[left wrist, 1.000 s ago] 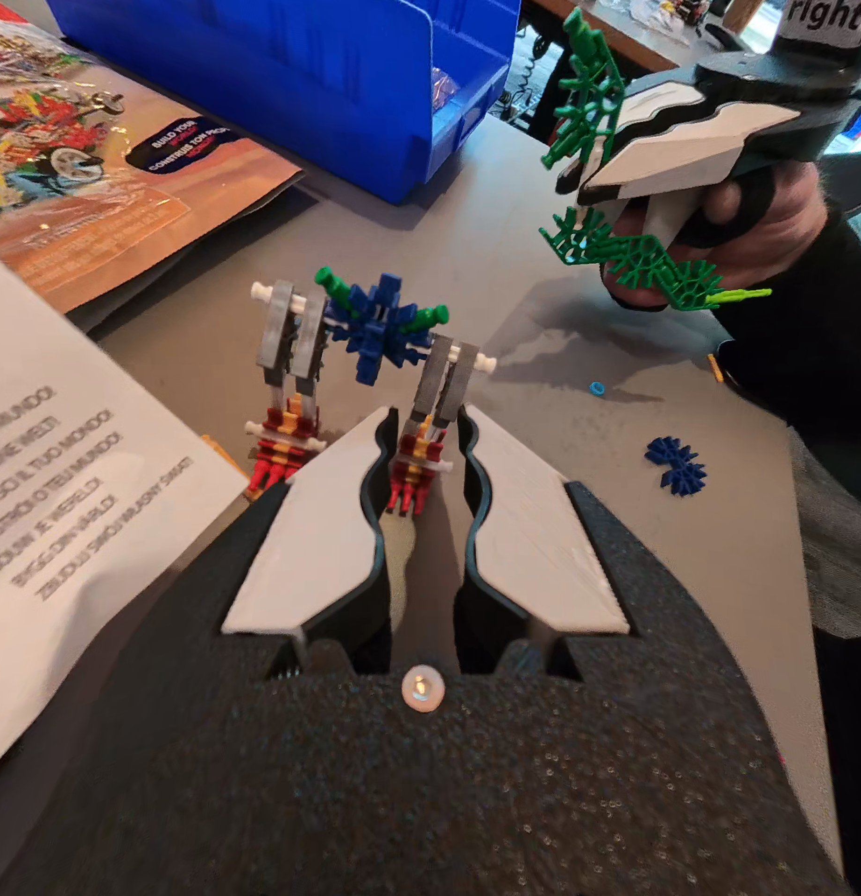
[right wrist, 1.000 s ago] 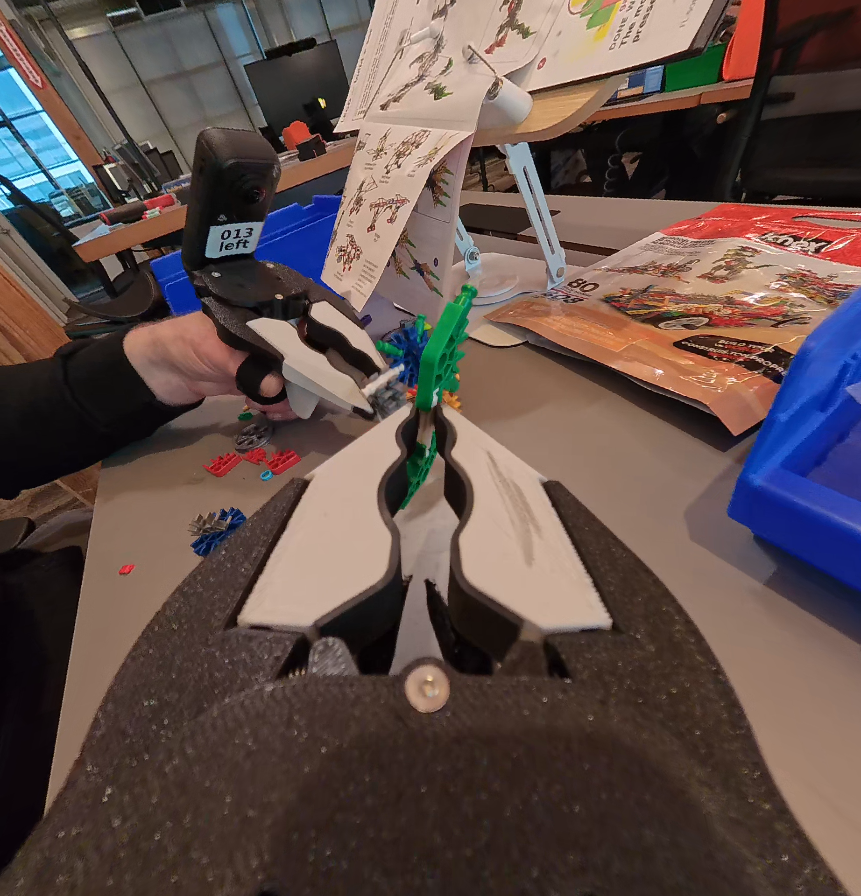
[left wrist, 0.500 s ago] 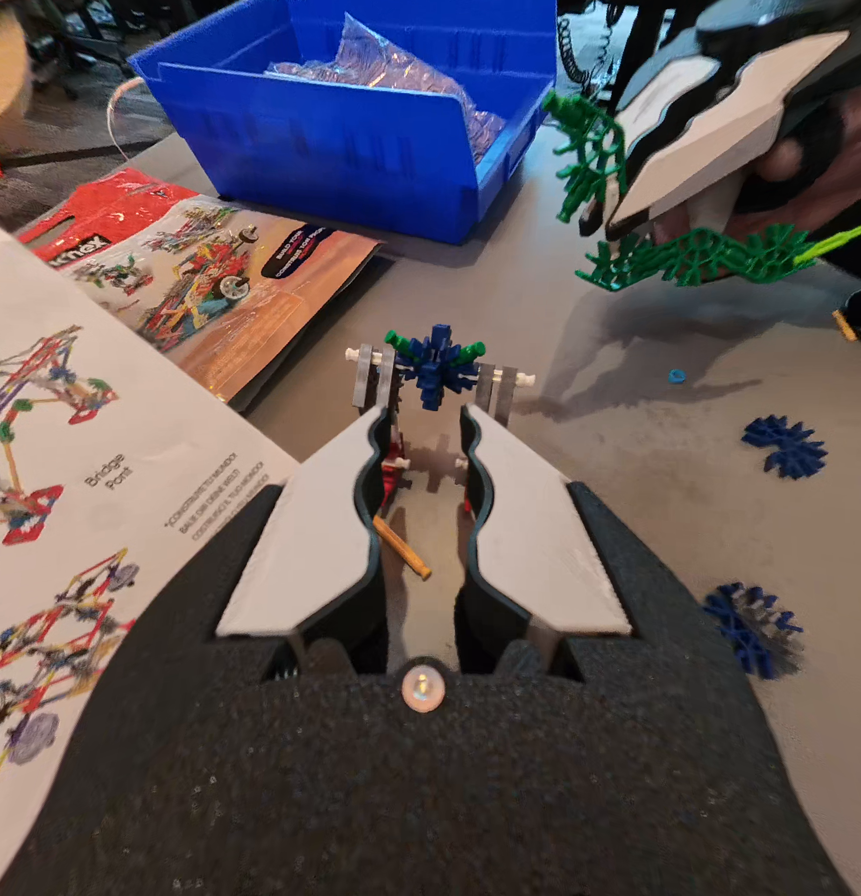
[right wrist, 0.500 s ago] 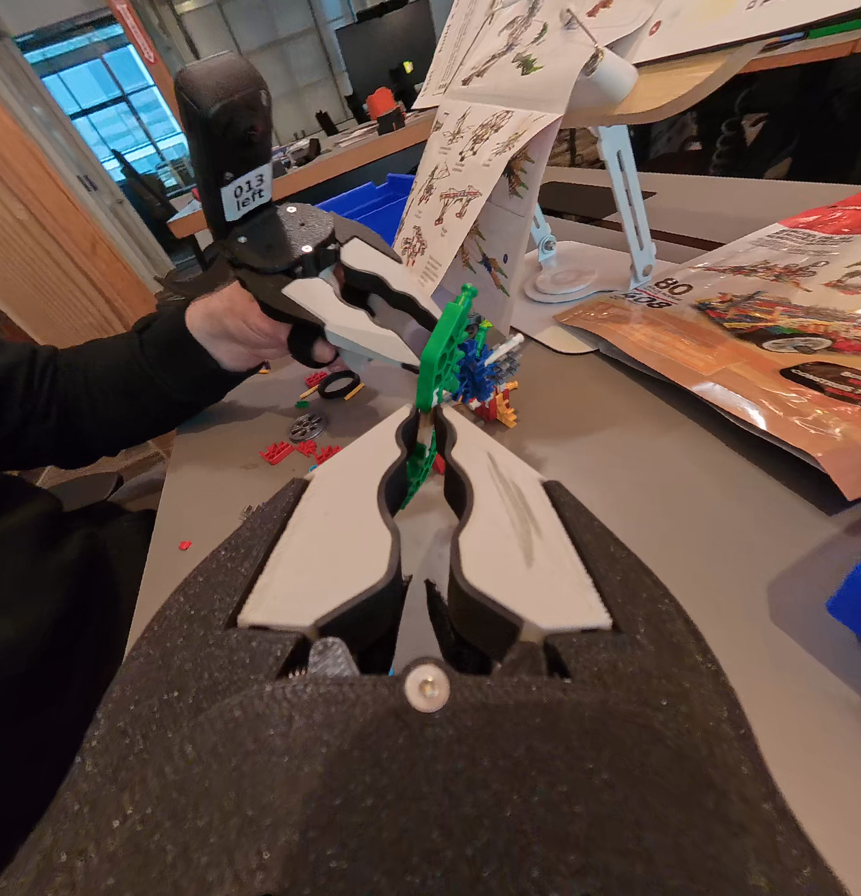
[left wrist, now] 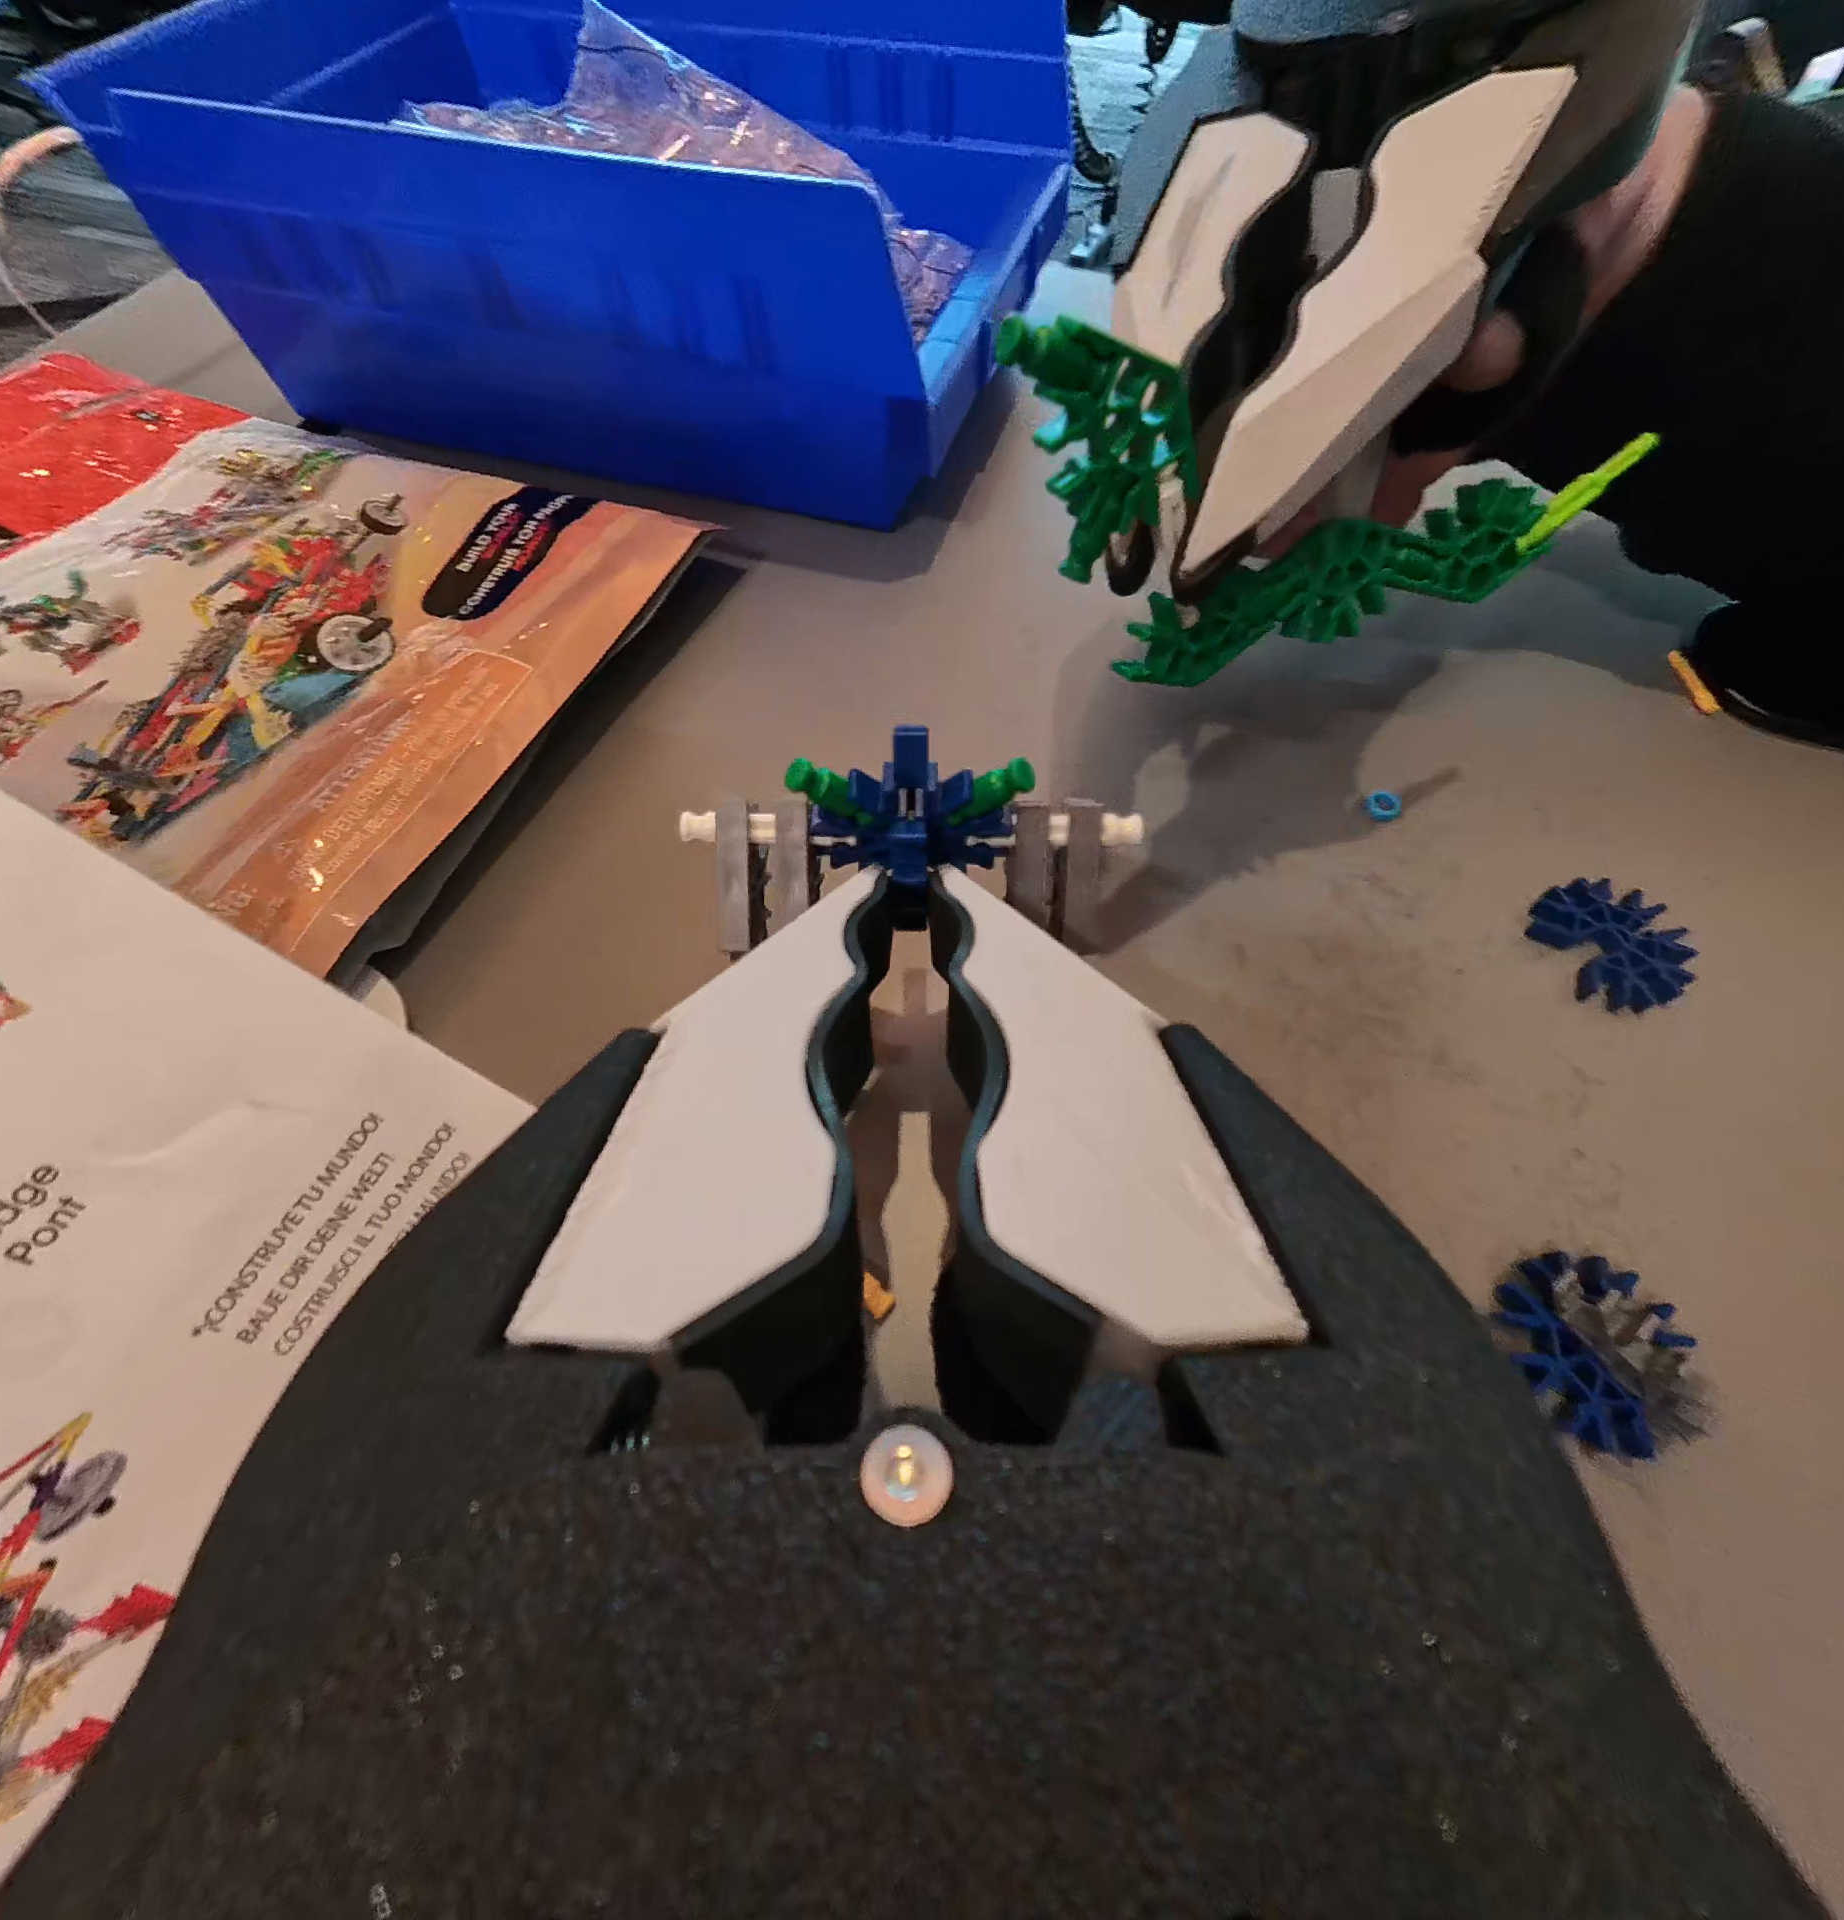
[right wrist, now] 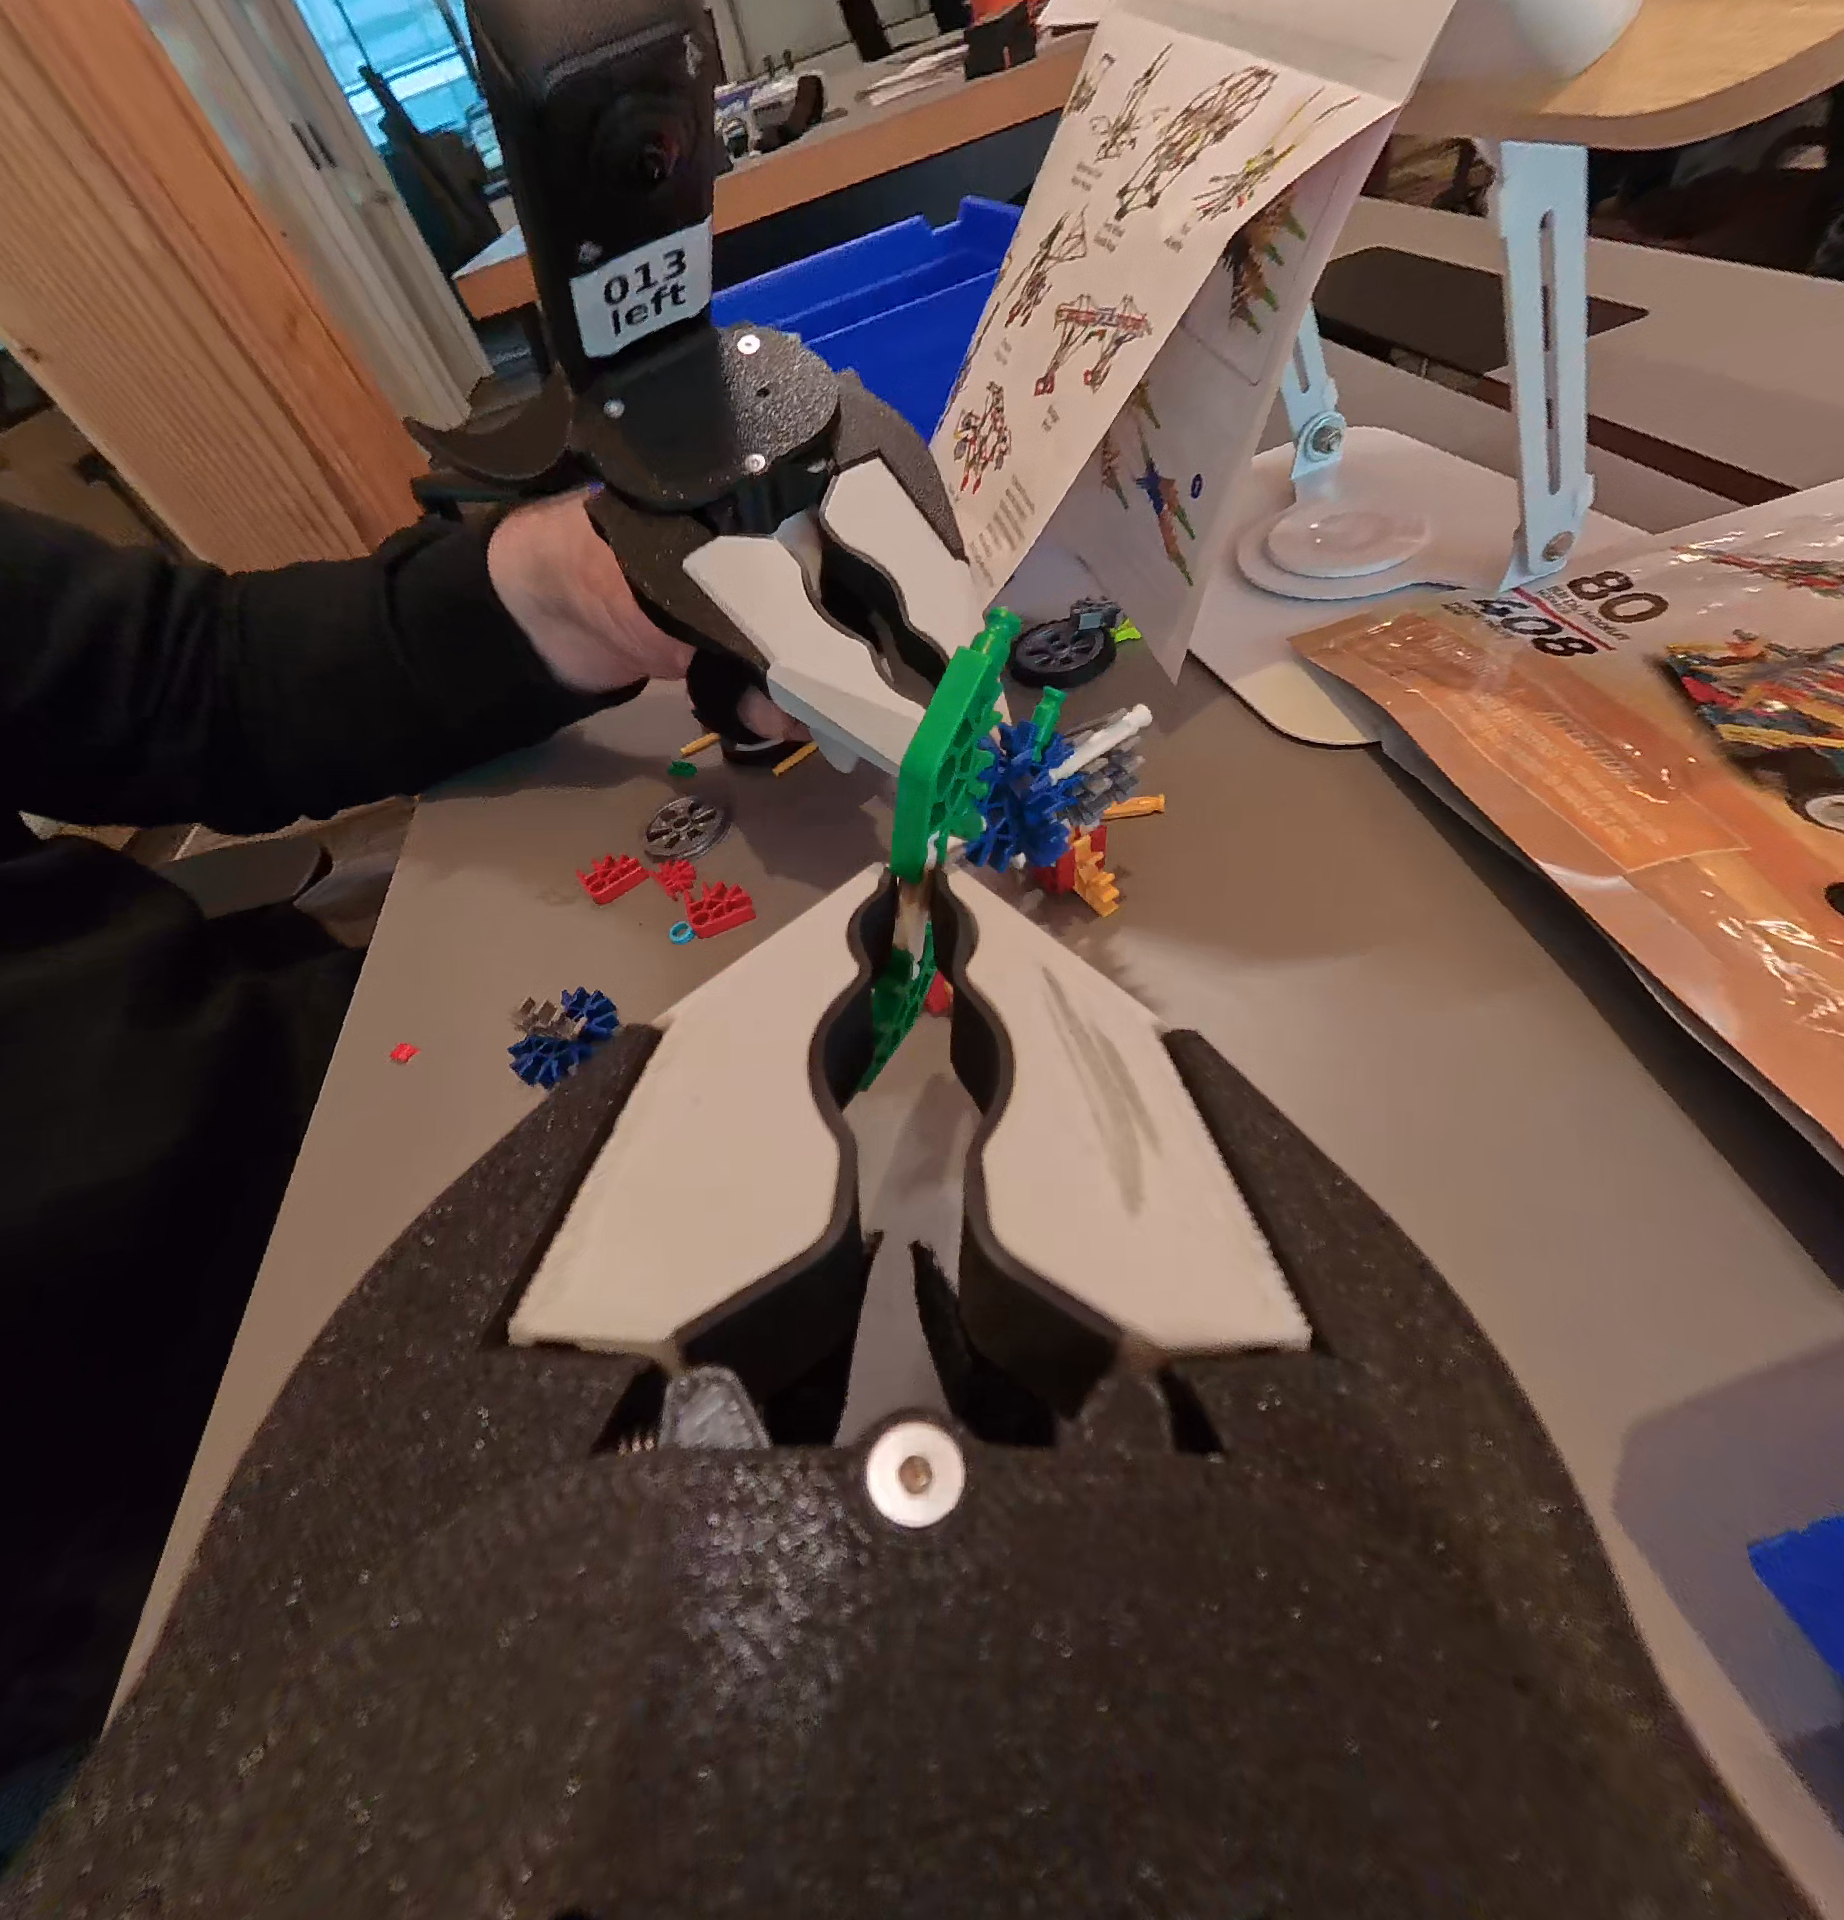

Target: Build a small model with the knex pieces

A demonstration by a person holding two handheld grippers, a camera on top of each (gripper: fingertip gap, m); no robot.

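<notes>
Left gripper [left wrist: 905, 896] with its fingertips drawn close on either side of the blue snowflake connector [left wrist: 905, 810] at the centre of a small construction-toy assembly [left wrist: 910, 831] standing on the grey table [left wrist: 1313, 1039]; a narrow gap remains between the tips, and whether they actually pinch the connector cannot be told. The assembly carries two short green rods angled up from the blue hub, a white axle running sideways through paired grey connectors on each flank, and, in the right wrist view, red and yellow pieces at its base [right wrist: 1079, 878]. Right gripper [right wrist: 913, 914], jaws clamped on a green lattice piece [right wrist: 944, 758] made of linked green connectors, held in the air just beside the assembly; in the left wrist view the same piece [left wrist: 1313, 582] hangs above the table to the upper right, with a lime rod at its far end. Surroundings: a blue plastic bin [left wrist: 544, 270] holding clear bags behind the assembly; an orange-and-red printed parts bag [left wrist: 305, 665] to the left; a white instruction sheet [left wrist: 170, 1195] at near left; two loose blue connectors [left wrist: 1609, 956] and a small blue ring [left wrist: 1380, 803] on the right; red connectors [right wrist: 679, 894] and a grey wheel hub [right wrist: 687, 826] beneath the left gripper; a black wheel [right wrist: 1063, 649] near the white stand [right wrist: 1417, 499].
</notes>
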